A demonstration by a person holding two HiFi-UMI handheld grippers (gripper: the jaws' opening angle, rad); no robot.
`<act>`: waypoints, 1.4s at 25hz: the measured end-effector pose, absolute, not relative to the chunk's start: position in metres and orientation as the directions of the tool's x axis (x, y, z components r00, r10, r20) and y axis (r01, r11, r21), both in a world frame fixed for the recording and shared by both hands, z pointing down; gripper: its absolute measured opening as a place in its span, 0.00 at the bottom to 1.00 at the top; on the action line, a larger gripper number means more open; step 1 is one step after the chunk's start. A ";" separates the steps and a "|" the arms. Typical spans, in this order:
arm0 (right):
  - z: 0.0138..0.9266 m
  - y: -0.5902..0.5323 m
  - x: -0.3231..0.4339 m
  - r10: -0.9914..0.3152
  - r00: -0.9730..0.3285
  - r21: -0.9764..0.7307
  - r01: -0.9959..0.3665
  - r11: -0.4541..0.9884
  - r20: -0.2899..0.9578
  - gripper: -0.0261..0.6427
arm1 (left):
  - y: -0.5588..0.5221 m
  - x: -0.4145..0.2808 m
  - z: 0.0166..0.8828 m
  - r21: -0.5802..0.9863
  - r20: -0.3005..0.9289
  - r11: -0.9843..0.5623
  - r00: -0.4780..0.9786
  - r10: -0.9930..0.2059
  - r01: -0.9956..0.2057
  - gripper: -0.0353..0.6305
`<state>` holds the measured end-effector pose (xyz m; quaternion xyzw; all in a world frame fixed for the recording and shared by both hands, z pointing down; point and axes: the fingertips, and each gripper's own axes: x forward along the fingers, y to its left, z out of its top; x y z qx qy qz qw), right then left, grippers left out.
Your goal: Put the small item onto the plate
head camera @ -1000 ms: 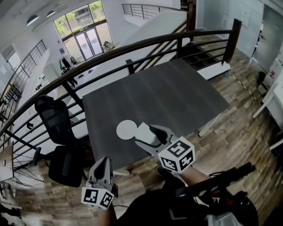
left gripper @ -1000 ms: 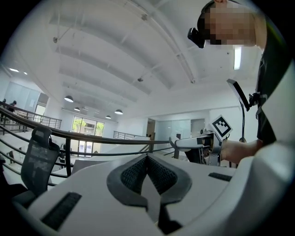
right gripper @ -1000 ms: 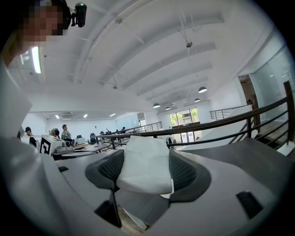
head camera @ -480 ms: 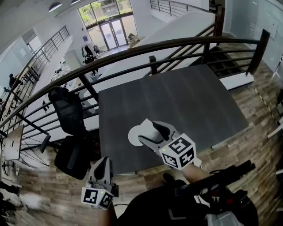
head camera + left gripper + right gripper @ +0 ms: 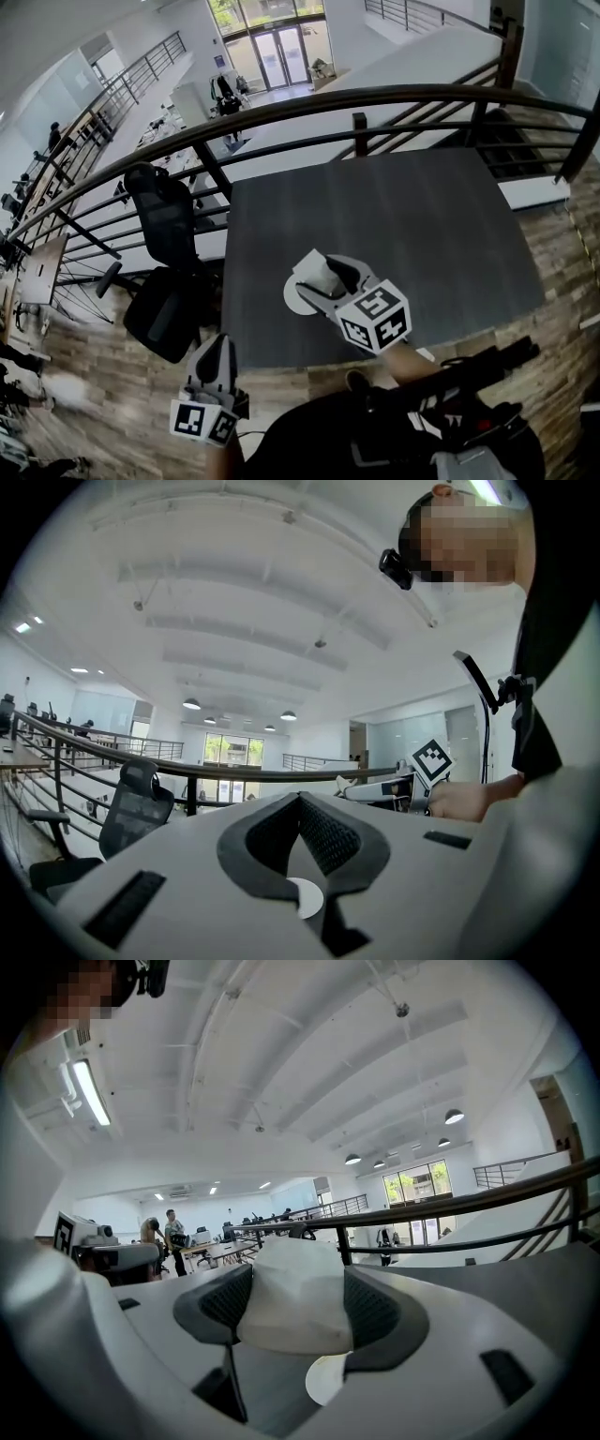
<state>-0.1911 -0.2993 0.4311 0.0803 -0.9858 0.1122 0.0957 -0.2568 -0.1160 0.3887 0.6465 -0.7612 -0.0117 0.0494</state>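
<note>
Right claw [image 5: 320, 273] stood wide, pads clamping the white small item [image 5: 295, 1293]. Its long axis ran along my jaws, tip poking past them, mid-frame over the plate [image 5: 292, 299]. Left claw [image 5: 218, 349] closed, empty, lower left.

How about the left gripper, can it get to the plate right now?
Probably not: the left gripper hangs off the table's edge, apart from the plate, and the right gripper holding the white item hovers over it.

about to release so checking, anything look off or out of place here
Nothing stands out. The right gripper holds the white item in its jaws over the plate on the dark table; nothing looks spilled or damaged.
</note>
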 end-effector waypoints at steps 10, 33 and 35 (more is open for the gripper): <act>0.472 -0.327 -0.219 -0.055 -0.963 -0.228 -0.118 0.966 0.263 0.50 | -0.124 -0.253 0.399 0.077 0.112 0.251 -0.242 -0.964 -0.965 0.06; 0.597 -0.348 -0.261 0.058 -0.861 -0.203 -0.053 0.978 0.505 0.50 | -0.119 -0.241 0.395 0.098 0.170 0.395 -0.376 -0.911 -0.913 0.06; 0.610 -0.349 -0.264 0.065 -0.846 -0.195 -0.046 0.980 0.529 0.50 | -0.118 -0.239 0.396 0.092 0.176 0.404 -0.385 -0.906 -0.910 0.06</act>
